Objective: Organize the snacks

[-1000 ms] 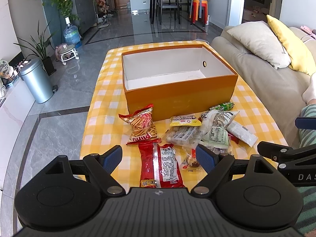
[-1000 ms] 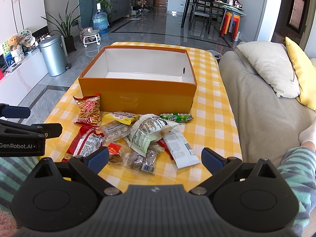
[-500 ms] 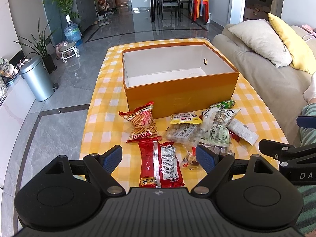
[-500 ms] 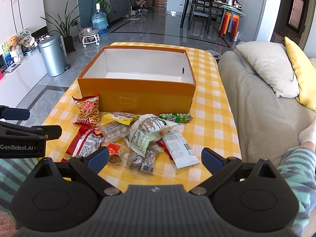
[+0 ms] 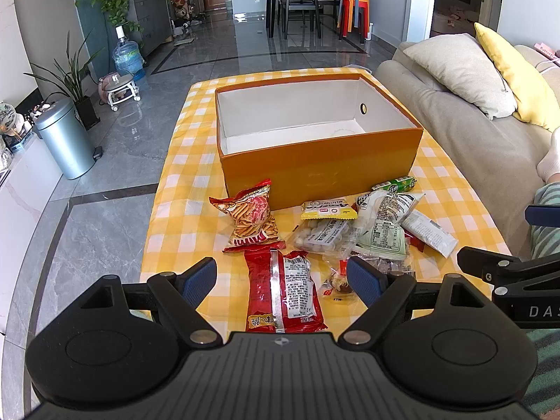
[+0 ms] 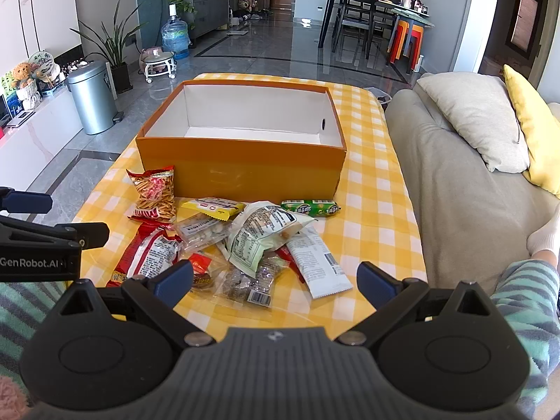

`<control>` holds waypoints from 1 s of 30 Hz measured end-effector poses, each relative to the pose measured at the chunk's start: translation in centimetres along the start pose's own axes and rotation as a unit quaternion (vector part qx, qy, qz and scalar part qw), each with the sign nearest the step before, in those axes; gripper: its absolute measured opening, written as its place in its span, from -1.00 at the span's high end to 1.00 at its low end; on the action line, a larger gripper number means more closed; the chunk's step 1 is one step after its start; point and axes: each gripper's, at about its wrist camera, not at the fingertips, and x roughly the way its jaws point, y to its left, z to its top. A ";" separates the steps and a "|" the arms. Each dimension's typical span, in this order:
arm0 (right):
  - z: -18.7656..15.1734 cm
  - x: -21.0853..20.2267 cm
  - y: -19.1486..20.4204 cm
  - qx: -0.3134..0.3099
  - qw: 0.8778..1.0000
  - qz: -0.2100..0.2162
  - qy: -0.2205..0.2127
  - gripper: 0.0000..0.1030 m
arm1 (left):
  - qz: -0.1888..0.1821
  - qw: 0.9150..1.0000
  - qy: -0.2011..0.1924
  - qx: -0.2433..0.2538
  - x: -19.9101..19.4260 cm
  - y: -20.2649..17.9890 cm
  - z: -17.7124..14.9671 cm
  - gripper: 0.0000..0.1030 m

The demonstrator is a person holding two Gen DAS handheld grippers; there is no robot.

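An empty orange box [image 5: 315,171] [image 6: 241,171] with a white inside stands on the yellow checked table [image 5: 182,210]. In front of it lie several snack packets: a red stick-snack bag [image 5: 250,215] [image 6: 154,192], a long red packet [image 5: 283,288] [image 6: 150,255], a yellow bar [image 5: 327,208], a green sausage [image 6: 309,207], a pale green bag [image 6: 262,236] and a white packet [image 6: 320,262]. My left gripper [image 5: 281,280] hangs open over the long red packet. My right gripper [image 6: 274,281] is open above the near packets, holding nothing.
A beige sofa [image 6: 455,189] with a grey cushion [image 5: 462,70] and a yellow one runs along the table's right side. A person's striped trouser leg [image 6: 525,290] is at the near right. A metal bin [image 5: 64,140] stands on the tiled floor to the left.
Both grippers have edged slightly forward and lower toward the snack pile; nothing has been taken hold of and both stay open.
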 end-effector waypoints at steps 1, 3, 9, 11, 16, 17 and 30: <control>0.0 0.0 0.0 0.000 1.000 0.000 0.000 -0.87 | 0.000 1.000 0.000 0.000 0.0 0.0 0.0 -0.91; 0.0 0.0 0.0 0.000 1.000 0.000 0.000 -0.88 | 0.000 1.000 0.000 0.000 0.0 0.0 0.0 -0.91; 0.0 0.0 0.0 0.000 1.000 0.000 0.000 -0.88 | 0.000 1.000 0.000 0.001 0.0 0.0 0.0 -0.91; 0.0 0.0 0.0 0.000 1.000 0.000 0.000 -0.88 | 0.000 1.000 0.000 0.000 0.0 0.0 0.0 -0.91; 0.0 0.0 0.1 0.000 1.000 -0.001 0.001 -0.88 | 0.002 1.000 0.003 -0.002 0.0 0.0 0.0 -0.91; 0.0 0.1 0.0 0.000 1.000 -0.001 0.001 -0.87 | 0.002 1.000 0.003 -0.002 0.1 0.0 0.0 -0.91; 0.0 0.3 0.1 -0.003 1.000 0.000 0.002 -0.88 | 0.001 1.000 0.004 0.000 0.1 -0.1 0.1 -0.91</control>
